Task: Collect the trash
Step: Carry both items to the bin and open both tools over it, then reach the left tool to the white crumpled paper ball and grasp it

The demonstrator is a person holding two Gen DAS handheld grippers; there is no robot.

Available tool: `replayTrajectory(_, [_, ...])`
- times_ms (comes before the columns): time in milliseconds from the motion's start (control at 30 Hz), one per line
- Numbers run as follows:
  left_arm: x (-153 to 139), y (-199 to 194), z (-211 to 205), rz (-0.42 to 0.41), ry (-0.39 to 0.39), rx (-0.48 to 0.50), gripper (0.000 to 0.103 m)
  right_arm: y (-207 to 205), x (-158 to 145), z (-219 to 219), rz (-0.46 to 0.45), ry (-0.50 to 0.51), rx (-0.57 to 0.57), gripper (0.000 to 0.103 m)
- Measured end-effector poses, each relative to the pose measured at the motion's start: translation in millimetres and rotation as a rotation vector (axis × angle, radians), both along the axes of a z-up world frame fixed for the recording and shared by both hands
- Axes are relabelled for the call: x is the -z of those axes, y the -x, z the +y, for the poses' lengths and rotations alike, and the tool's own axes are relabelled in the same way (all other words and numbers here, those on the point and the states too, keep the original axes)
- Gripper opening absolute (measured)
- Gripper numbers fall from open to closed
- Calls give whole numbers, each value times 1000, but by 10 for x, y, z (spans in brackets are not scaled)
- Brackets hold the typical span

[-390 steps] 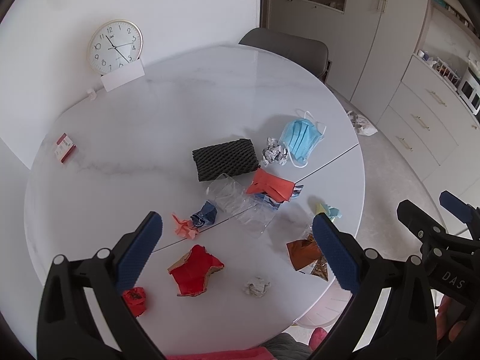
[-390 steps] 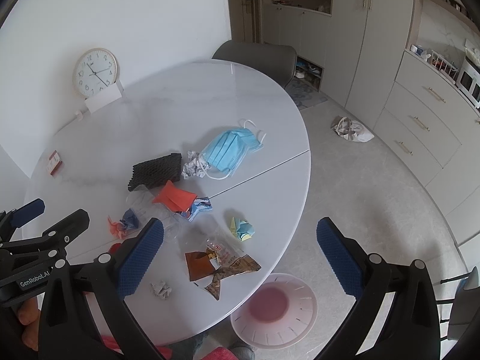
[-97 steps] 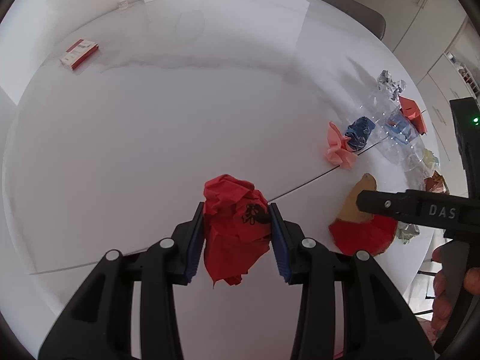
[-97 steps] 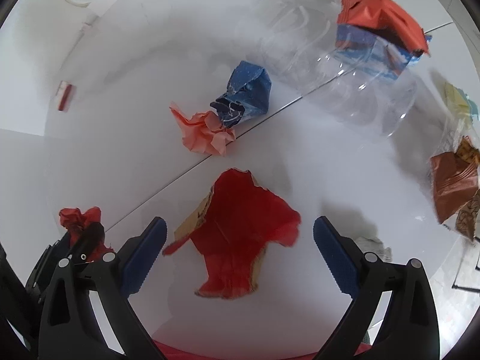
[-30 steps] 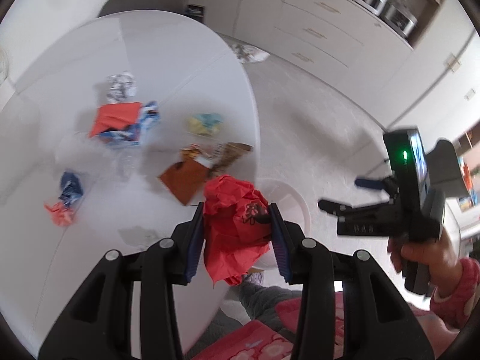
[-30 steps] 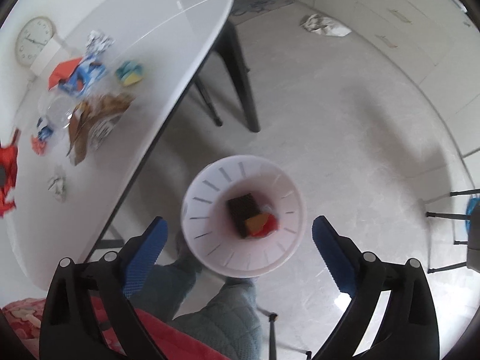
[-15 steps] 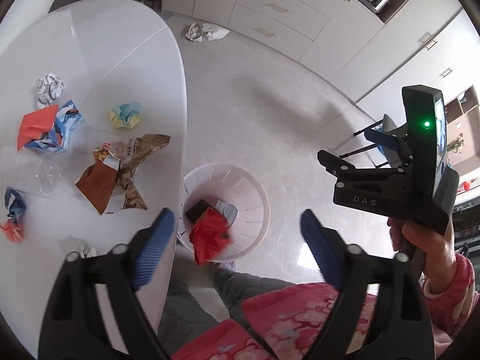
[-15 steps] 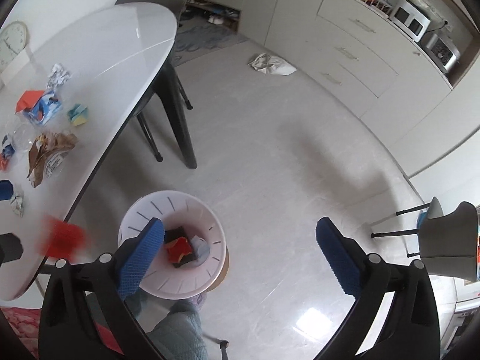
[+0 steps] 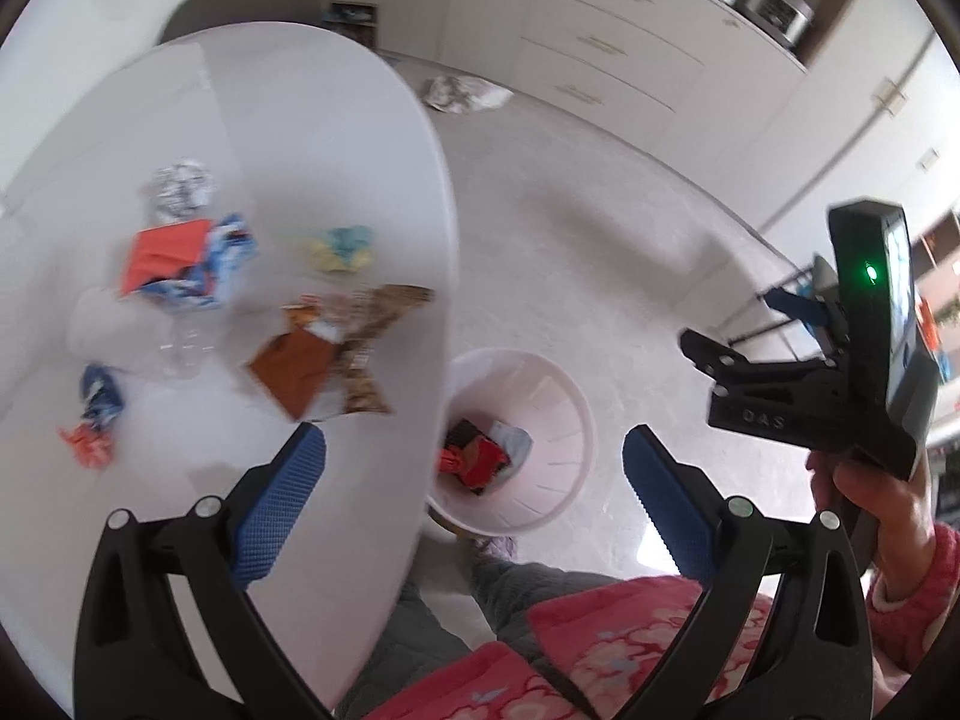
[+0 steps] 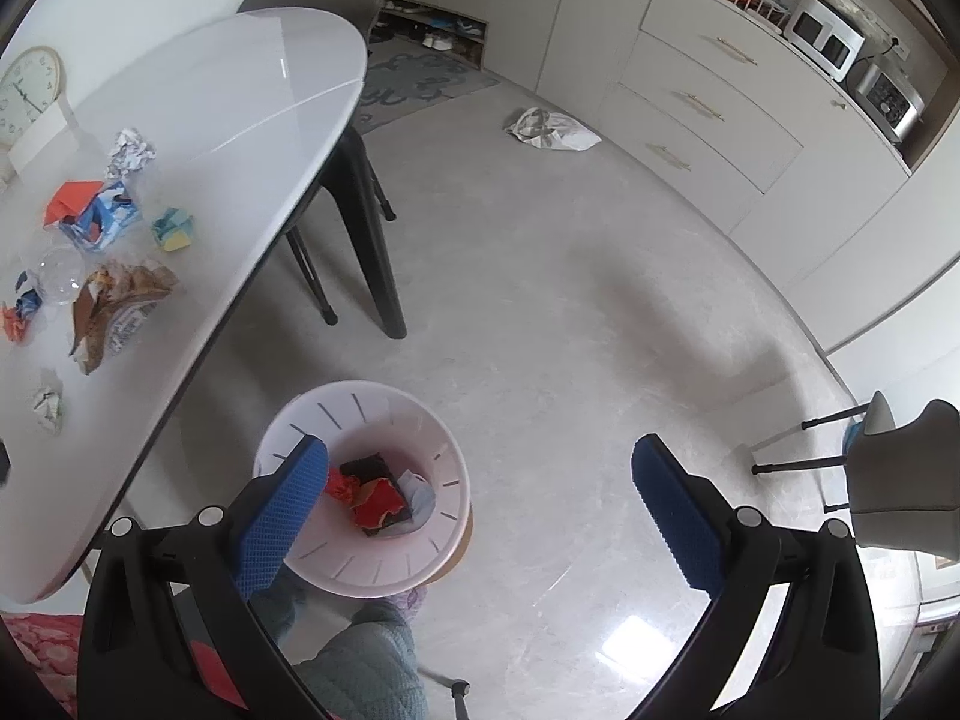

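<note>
A white slotted trash bin point(image 9: 558, 420) point(image 10: 444, 462) stands on the floor by the table edge, holding red paper point(image 10: 375, 501), a black piece and a pale piece. My left gripper point(image 9: 474, 486) is open and empty above the table edge and bin. My right gripper point(image 10: 480, 498) is open and empty over the floor beside the bin; its body shows in the left wrist view point(image 9: 810, 384). On the white table point(image 9: 270, 120) lie a brown wrapper point(image 9: 324, 354), an orange-and-blue pack point(image 9: 180, 264), a yellow-blue wad point(image 9: 345, 246), foil point(image 9: 180, 192), a clear bottle point(image 9: 180, 342) and small scraps point(image 9: 90, 414).
Black table legs point(image 10: 366, 240) stand beyond the bin. A crumpled bag point(image 10: 549, 129) lies on the floor near the drawers point(image 10: 708, 102). A chair point(image 10: 900, 462) is at the right. A clock point(image 10: 27, 99) sits on the table's far side. My legs are below.
The red paper wad has left my left gripper and now lies in the bin. The left gripper has swung back toward the table; the right has drawn slightly away.
</note>
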State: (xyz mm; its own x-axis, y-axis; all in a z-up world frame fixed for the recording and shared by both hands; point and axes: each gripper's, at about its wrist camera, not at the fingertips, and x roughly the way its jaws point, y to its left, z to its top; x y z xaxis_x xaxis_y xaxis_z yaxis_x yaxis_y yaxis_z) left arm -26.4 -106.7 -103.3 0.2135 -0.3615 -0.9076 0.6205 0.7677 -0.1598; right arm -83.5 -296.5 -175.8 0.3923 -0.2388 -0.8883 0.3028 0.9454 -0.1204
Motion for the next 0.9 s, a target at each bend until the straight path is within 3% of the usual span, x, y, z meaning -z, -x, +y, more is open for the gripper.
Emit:
replayTrajectory(200, [-17, -166, 469, -62, -61, -106, 95, -105, -60, 182, -20, -41, -45, 100])
replayTrajectory(400, [163, -262, 928, -39, -76, -188, 95, -203, -108, 393, -26, -85, -99, 100])
replayTrajectory(733, [637, -252, 1047, -32, -154, -170, 94, -340, -117, 675, -8, -140, -161, 100])
replayTrajectory(900, [868, -352, 999, 6, -170, -171, 75, -363, -153, 772, -4, -140, -181, 100])
